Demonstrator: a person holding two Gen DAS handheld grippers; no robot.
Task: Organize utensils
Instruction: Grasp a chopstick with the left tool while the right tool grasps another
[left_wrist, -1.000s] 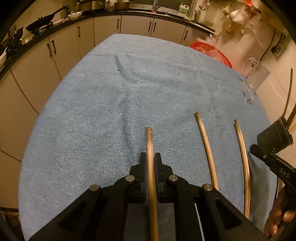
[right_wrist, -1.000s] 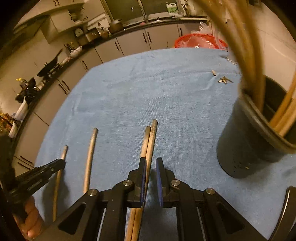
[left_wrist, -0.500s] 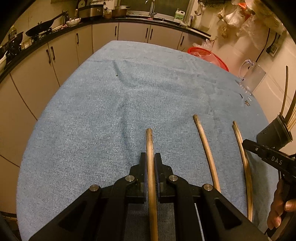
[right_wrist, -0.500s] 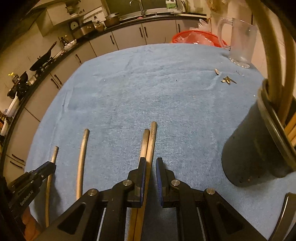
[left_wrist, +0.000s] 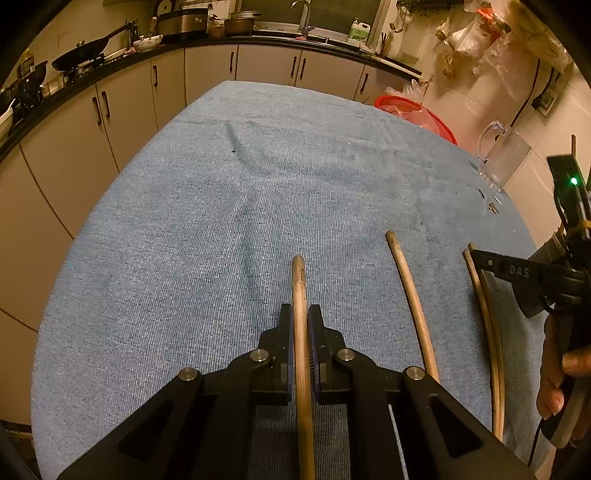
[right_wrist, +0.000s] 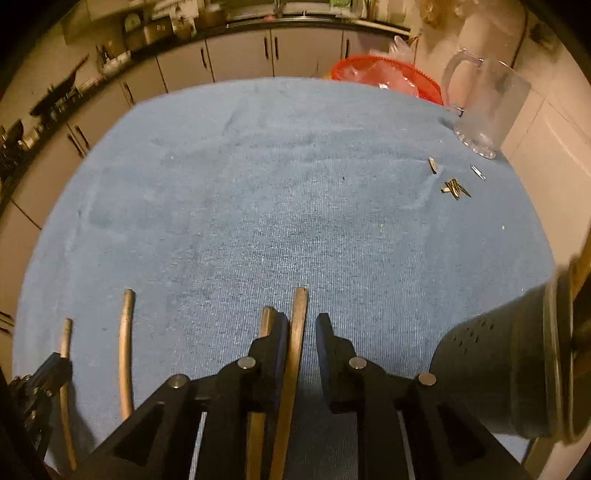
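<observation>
The left gripper (left_wrist: 301, 325) is pinching one wooden chopstick (left_wrist: 300, 280) between its pads, and the jaws are pressed nearly together on it. The stick is running forward over the blue cloth (left_wrist: 184, 221), its far tip lying low near the fabric. This narrow grip is probably there to keep the stick from rolling while the other hand is working.

The right gripper (right_wrist: 302, 328) is opening its jaws. A pair of chopsticks is at it: one chopstick of the pair (right_wrist: 298, 314) is standing in the gap, close against the left finger and clear of the right one, while the second chopstick (right_wrist: 266, 321) is lying outside the left finger. It seems that this pair is being let go onto the cloth, or regripped.

One more loose chopstick (left_wrist: 410, 295) is lying on the cloth between the two grippers. The black holder (right_wrist: 509, 369), already carrying several sticks, is standing just beside the right gripper, so the sticks are most likely going there. A clear jug (right_wrist: 487, 107) and some small metal bits (right_wrist: 456, 188) are resting further back, well apart from the work.

Both grippers are pointing steeply down toward the table. The person's right hand (left_wrist: 565, 376) is wrapping the handle at the edge of the left view.
</observation>
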